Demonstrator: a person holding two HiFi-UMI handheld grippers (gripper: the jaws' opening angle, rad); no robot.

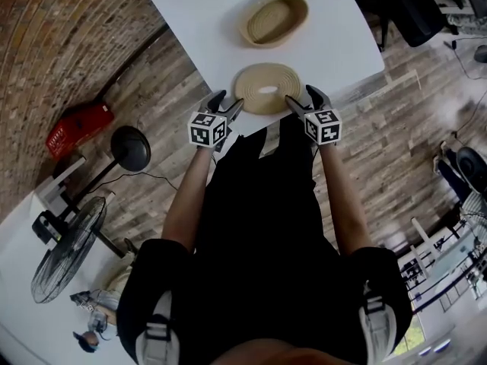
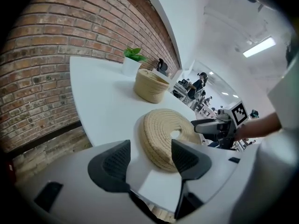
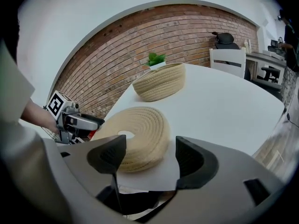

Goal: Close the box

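A round woven rope lid (image 1: pixel 266 88) with a hole in its middle lies flat near the front edge of the white table (image 1: pixel 190 21). Farther back stands the open woven basket (image 1: pixel 274 19). My left gripper (image 1: pixel 230 103) hovers at the lid's left rim and my right gripper (image 1: pixel 303 97) at its right rim; both are open and hold nothing. In the left gripper view the lid (image 2: pixel 161 134) lies just beyond the open left gripper (image 2: pixel 150 160), with the basket (image 2: pixel 150 85) behind. In the right gripper view the lid (image 3: pixel 140 134) lies ahead of the open right gripper (image 3: pixel 150 160).
A small potted plant (image 2: pixel 132 59) stands behind the basket by the brick wall. On the floor to the left are a red object (image 1: pixel 76 128), a black round stand (image 1: pixel 131 149) and a fan (image 1: pixel 68 249). A white chair (image 3: pixel 227 55) stands at the table's far side.
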